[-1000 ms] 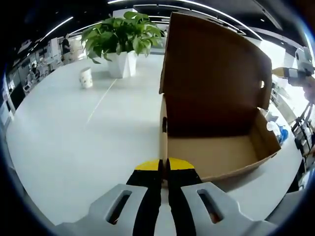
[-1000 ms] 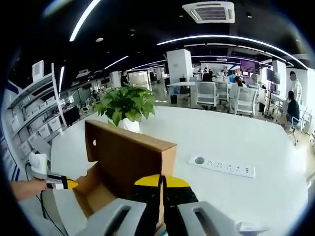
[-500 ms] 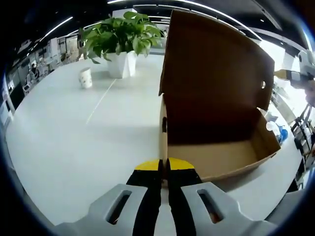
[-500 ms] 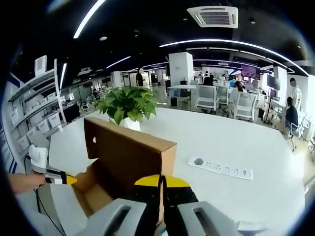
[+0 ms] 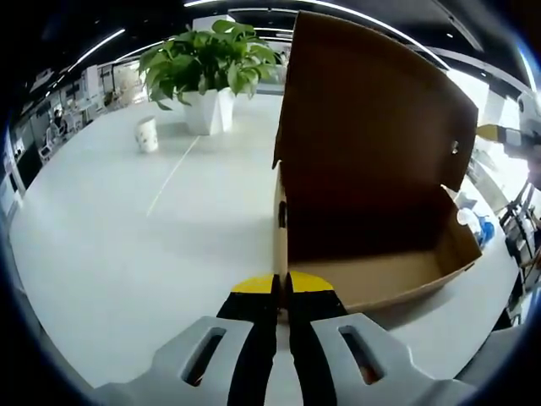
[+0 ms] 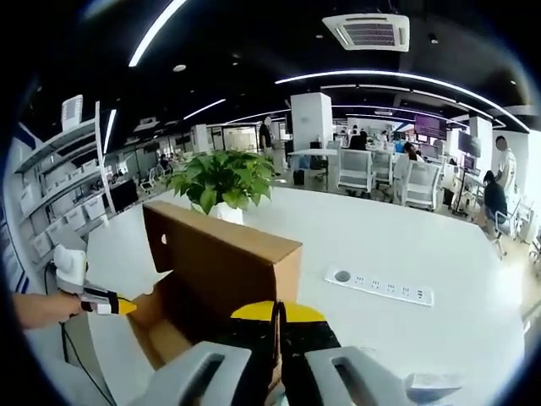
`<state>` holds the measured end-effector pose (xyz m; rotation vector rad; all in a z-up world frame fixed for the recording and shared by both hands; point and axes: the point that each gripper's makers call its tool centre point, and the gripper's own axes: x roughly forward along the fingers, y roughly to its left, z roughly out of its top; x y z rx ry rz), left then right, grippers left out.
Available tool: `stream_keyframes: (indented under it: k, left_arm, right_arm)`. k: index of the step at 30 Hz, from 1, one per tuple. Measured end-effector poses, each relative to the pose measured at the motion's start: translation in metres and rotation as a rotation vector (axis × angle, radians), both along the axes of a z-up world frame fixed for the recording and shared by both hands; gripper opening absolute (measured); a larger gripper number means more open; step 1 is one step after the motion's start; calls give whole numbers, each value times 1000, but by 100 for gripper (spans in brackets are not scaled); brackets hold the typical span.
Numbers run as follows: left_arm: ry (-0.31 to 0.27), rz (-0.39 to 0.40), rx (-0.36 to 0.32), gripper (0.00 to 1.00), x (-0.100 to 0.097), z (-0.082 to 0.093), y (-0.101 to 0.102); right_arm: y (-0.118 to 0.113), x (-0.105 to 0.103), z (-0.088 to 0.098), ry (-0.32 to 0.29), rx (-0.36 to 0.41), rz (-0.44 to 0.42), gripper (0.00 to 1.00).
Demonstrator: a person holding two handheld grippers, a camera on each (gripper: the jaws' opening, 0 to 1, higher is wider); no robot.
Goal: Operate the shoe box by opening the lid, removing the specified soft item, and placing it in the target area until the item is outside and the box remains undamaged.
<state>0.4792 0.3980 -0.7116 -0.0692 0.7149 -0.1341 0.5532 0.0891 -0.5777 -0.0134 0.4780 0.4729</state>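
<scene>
Shoe box (image 5: 372,211) sits just past your left gripper (image 5: 281,283), right of centre in the left gripper view. Its lid (image 5: 372,101) stands upright and the inside floor showing is bare cardboard. Left jaws are pressed together, yellow tips at the box's near corner; I can't tell whether they touch it.

In the right gripper view your right gripper (image 6: 277,311) has its jaws closed too, tips right at the lid's (image 6: 220,258) near edge, which seems to sit between them, though I can't be sure it's pinched. The box (image 6: 161,326) is lower left of centre, and the left gripper (image 6: 93,298) comes in from the left edge at the box's far end.

Counts: one shoe box, one potted plant (image 5: 211,63), one paper cup (image 5: 148,134), one white power strip (image 6: 380,286).

Desk (image 5: 127,245) is white and smooth, with a seam line running toward the plant (image 6: 221,179). Room is an open office: dark ceiling with light strips, a ceiling vent (image 6: 370,30) at upper right, shelving (image 6: 68,178) on the left, chairs and people in the background.
</scene>
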Motion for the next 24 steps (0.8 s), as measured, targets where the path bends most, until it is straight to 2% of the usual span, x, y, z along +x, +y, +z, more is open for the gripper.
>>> stream_keyframes:
  k: [16,24]
  left_arm:
    - [-6,3,-5,2,0,1,0]
    - [-9,2,-3,2,0,0,0]
  right_arm:
    - [3,-17,-3,-10,28,-22,0]
    - [4,-27,-5,-23,16,-25,0]
